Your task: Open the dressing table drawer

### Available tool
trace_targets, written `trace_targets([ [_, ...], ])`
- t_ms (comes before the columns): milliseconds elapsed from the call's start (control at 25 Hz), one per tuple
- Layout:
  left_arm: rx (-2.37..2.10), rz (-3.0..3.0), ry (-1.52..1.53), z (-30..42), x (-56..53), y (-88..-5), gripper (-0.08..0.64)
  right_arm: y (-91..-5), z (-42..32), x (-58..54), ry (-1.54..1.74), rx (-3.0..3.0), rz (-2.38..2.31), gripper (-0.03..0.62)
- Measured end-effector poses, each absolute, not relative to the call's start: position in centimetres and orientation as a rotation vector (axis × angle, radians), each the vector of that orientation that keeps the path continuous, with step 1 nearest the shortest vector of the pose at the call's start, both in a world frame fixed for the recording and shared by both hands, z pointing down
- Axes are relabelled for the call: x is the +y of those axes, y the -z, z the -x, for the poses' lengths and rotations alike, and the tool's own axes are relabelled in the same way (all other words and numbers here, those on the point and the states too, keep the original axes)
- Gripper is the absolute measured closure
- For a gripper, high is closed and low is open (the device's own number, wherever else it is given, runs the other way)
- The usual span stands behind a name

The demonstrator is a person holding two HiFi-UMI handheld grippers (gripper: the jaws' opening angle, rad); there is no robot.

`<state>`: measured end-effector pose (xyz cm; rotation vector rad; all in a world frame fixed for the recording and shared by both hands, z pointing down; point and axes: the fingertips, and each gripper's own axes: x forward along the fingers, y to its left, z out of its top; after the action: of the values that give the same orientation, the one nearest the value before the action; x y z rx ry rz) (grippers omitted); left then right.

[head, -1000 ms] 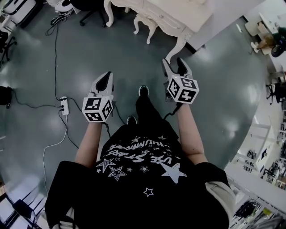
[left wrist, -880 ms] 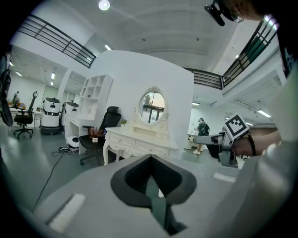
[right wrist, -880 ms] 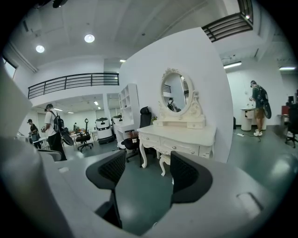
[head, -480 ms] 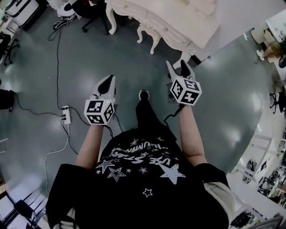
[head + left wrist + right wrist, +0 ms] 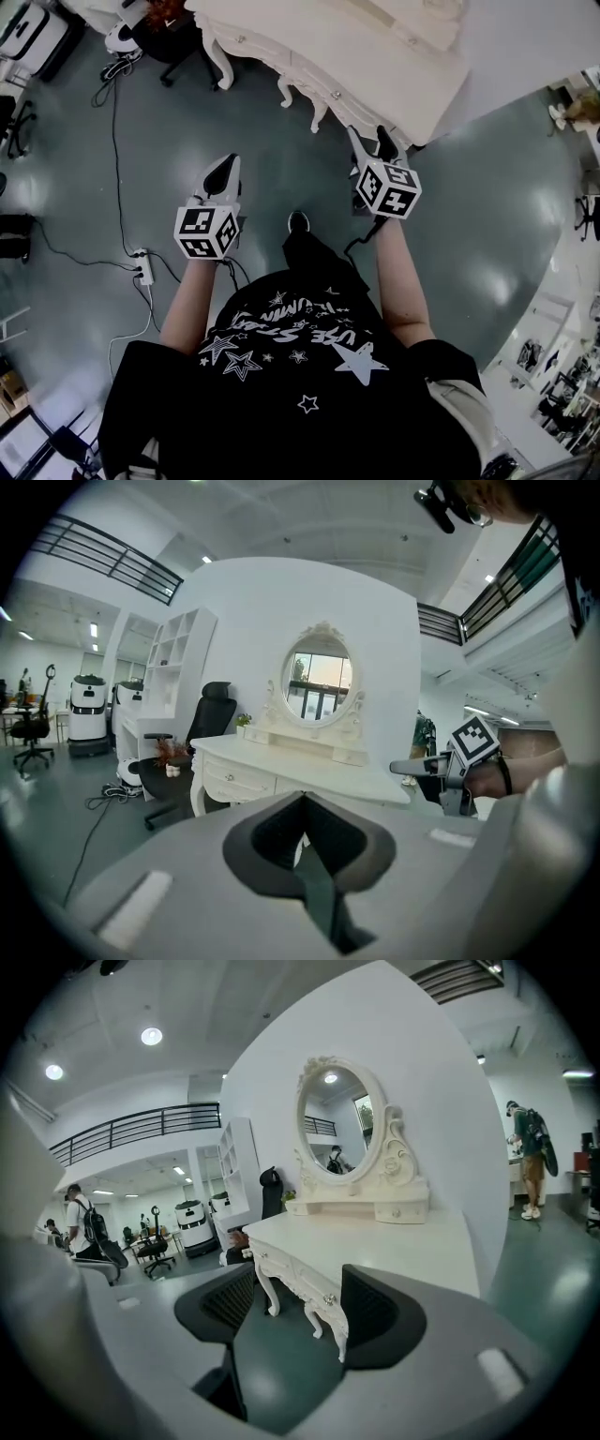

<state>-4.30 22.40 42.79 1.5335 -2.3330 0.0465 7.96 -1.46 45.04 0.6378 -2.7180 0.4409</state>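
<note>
Left tongs (image 5: pixel 223 171) are pressed together, right tongs (image 5: pixel 368 141) spread and empty, both short of the drawer (image 5: pixel 302 1282). Risk: its small knob (image 5: pixel 329 1298) could slip from a shallow pinch.

1. Bare floor (image 5: pixel 272 150) lies open between your right gripper (image 5: pixel 367 133) and the dressing table (image 5: pixel 375 47) front.
2. Its curved legs (image 5: pixel 317 114) stand below.
3. An office chair (image 5: pixel 169 37) crowds the table's left end.
4. A power strip (image 5: pixel 142 267) with cables lies on the floor at your left.
</note>
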Motion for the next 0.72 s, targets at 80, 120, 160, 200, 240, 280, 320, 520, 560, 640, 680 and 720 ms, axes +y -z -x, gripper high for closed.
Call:
trace_targets([
  [80,-2.326,-1.537,-0.051,5.7,19.8,-42.6,0.558,-45.0,-6.4,-4.1,-0.448,-2.716,-0.643,0.291],
  [120,-2.322,-1.541,-0.056,6.3,18.5,-42.5,0.558,-44.9,-5.8,-5.3,-0.451,-2.716,-0.647,0.293],
  [160,-2.319,-1.545,-0.06,6.8,17.3,-42.5,0.558,-44.9,-5.3,-6.4,-0.454,-2.717,-0.651,0.293],
  [200,-2.315,-1.549,-0.061,7.3,16.1,-42.4,0.558,-44.8,-4.9,-7.5,-0.457,-2.718,-0.655,0.295],
  [240,-2.312,-1.554,-0.061,7.8,14.9,-42.3,0.558,-44.8,-4.5,-8.5,-0.461,-2.719,-0.66,0.295],
  [280,-2.309,-1.561,-0.065,8.2,13.8,-42.2,0.558,-44.8,-4.2,-9.6,-0.466,-2.719,-0.666,0.296],
  [320,-2.307,-1.57,-0.073,8.7,12.7,-42.2,0.558,-44.9,-3.9,-10.6,-0.474,-2.719,-0.674,0.296],
  [520,-2.292,-1.611,-0.111,10.6,8.4,-41.9,0.558,-45.5,-3.2,-14.5,-0.516,-2.715,-0.721,0.299],
  [560,-2.288,-1.615,-0.116,10.8,7.8,-41.9,0.558,-45.6,-3.1,-15.0,-0.521,-2.713,-0.729,0.299],
  [640,-2.275,-1.63,-0.124,11.4,6.5,-41.9,0.558,-45.7,-3.0,-15.9,-0.532,-2.707,-0.75,0.3],
  [680,-2.268,-1.641,-0.128,11.7,5.8,-41.8,0.558,-45.7,-3.0,-16.3,-0.539,-2.704,-0.764,0.301],
  [720,-2.26,-1.654,-0.131,11.9,5.1,-41.8,0.558,-45.8,-3.0,-16.7,-0.545,-2.7,-0.779,0.301],
])
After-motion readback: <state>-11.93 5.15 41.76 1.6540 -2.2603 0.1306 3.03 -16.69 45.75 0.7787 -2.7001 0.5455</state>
